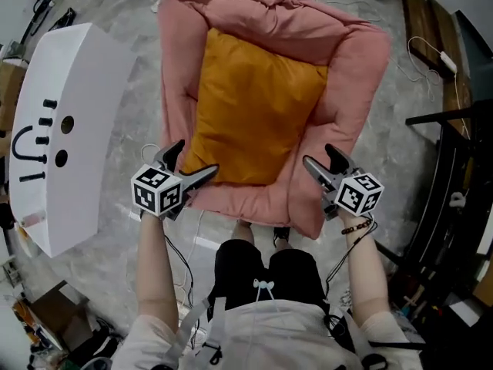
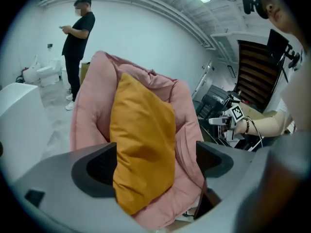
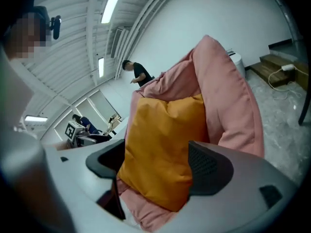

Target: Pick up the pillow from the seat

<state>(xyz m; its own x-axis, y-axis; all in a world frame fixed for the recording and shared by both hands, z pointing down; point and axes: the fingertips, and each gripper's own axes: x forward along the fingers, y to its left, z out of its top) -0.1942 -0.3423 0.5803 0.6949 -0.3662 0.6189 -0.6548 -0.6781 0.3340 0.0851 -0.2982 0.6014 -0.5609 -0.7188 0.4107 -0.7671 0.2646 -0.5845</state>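
An orange pillow [image 1: 258, 110] lies in the hollow of a pink padded seat [image 1: 347, 75]. My left gripper [image 1: 196, 159] hovers at the seat's near left corner, just off the pillow's lower left corner, with its jaws wide open and nothing between them. At the near right rim my right gripper [image 1: 319, 156] is open too and holds nothing. In the left gripper view the pillow [image 2: 143, 144] shows ahead, between the open jaws of the left gripper [image 2: 153, 164]. The right gripper view shows the pillow [image 3: 163, 144] likewise beyond the right gripper [image 3: 155, 164].
A white box-like unit [image 1: 62, 129] stands left of the seat. Black racks [image 1: 454, 168] and wooden steps with a power strip [image 1: 431, 45] are on the right. A person [image 2: 77, 38] stands behind the seat. My legs are at its front edge.
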